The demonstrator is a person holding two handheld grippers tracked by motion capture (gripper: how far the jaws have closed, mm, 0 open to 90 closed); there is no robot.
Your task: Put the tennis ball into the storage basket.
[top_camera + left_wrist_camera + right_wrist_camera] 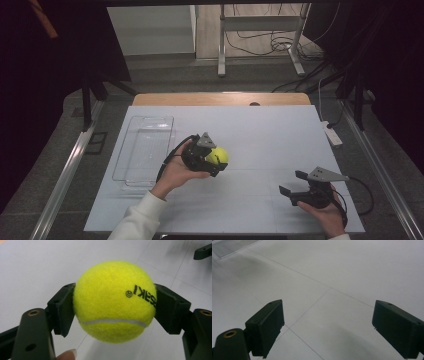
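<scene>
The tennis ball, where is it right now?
The tennis ball is clamped in the left gripper, left of the table's middle, just right of the clear tray.

Lab recording bay, black curtains (pixel 45 75), white table (pixel 270 135), floor cables (pixel 260 42)

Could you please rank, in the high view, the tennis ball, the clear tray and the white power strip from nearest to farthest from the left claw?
1. Tennis ball, gripped in the left claw.
2. Clear tray, to its left.
3. White power strip, at the table's right edge.
</scene>
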